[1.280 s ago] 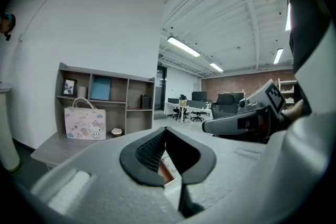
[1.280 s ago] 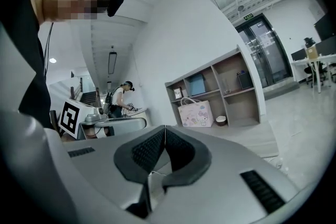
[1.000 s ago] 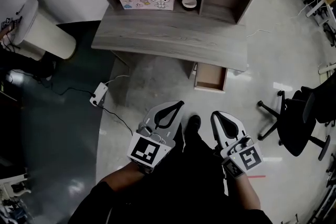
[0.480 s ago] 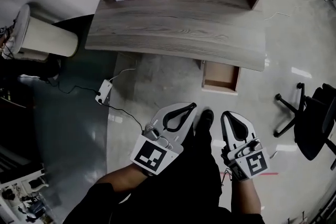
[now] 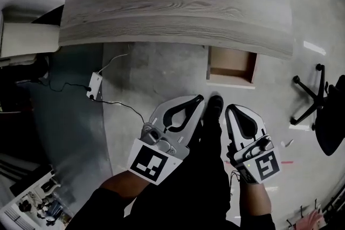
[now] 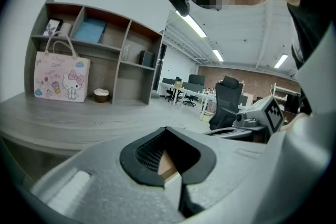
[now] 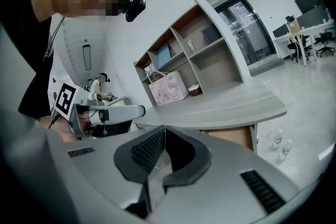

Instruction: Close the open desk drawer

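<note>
The open drawer (image 5: 230, 67), light brown inside and empty, sticks out from under the right part of the grey wooden desk (image 5: 172, 2). Both grippers hang in front of it, above the floor and apart from it. My left gripper (image 5: 198, 99) is shut with nothing in it, below and left of the drawer. My right gripper (image 5: 233, 110) is shut and empty too, just below the drawer front. In the right gripper view the drawer (image 7: 231, 136) shows under the desk top beyond the closed tips (image 7: 165, 127). In the left gripper view the tips (image 6: 166, 128) meet in front of the desk (image 6: 79, 123).
A black office chair (image 5: 323, 110) stands right of the drawer. A white power strip (image 5: 94, 86) with cables lies on the floor at the left. A pink bag (image 6: 59, 78) and shelf unit (image 6: 100, 55) sit on the desk's back. The person's shoe (image 5: 215, 102) is between the grippers.
Both grippers, still shut, have sunk and come closer to the desk; the desk and drawer now look larger and nearer. The drawer has stayed open.
</note>
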`<state>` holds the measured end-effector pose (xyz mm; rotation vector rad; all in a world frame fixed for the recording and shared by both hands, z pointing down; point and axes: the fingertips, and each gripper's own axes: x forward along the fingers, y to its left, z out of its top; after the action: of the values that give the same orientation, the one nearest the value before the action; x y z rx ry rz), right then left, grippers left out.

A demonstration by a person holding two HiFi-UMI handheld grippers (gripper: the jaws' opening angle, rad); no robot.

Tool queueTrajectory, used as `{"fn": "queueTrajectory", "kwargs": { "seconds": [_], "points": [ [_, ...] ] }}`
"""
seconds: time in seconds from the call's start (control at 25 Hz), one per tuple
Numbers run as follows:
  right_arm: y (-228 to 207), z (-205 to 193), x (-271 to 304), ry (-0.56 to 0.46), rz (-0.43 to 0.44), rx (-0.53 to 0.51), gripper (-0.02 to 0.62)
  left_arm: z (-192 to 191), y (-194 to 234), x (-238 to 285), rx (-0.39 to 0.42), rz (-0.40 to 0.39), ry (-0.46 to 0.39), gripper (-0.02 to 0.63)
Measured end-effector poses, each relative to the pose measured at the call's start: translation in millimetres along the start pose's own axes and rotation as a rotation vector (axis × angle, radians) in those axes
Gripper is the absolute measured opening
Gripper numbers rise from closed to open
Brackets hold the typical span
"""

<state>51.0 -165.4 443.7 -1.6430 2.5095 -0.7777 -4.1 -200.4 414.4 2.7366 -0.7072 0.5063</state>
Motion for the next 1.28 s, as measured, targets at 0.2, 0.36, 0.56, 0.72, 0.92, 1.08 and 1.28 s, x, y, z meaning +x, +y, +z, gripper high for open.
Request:
{"fn": "queueTrajectory", "kwargs": {
  "seconds": [0.2, 0.36, 0.56, 0.72, 0.92, 1.08, 1.28],
  "points": [
    [-22, -50, 17, 0.038, -0.002, 0.044, 0.014, -48, 7, 24, -0.027, -0.012, 0.041, 0.008],
    [-42, -93, 26, 0.079, -0.008, 0.058, 0.014, -87, 14, 41, -0.023, -0.025, 0.077, 0.008],
    [-66, -143, 42, 0.131, -0.027, 0.079, 0.014, -124, 28, 68, -0.023, -0.028, 0.069, 0.008],
    [-76, -167, 52, 0.154, -0.041, 0.099, 0.014, -151, 36, 84, -0.021, -0.032, 0.096, 0.008],
    [-85, -188, 59, 0.178, -0.037, 0.133, 0.015, -175, 40, 96, -0.004, -0.032, 0.128, 0.008],
    [-96, -200, 60, 0.201, -0.046, 0.173, 0.045, -187, 41, 103, 0.012, -0.027, 0.143, 0.008],
    [-106, -208, 62, 0.223, -0.068, 0.189, 0.114, -201, 37, 110, 0.02, -0.018, 0.172, 0.008]
  ]
}}
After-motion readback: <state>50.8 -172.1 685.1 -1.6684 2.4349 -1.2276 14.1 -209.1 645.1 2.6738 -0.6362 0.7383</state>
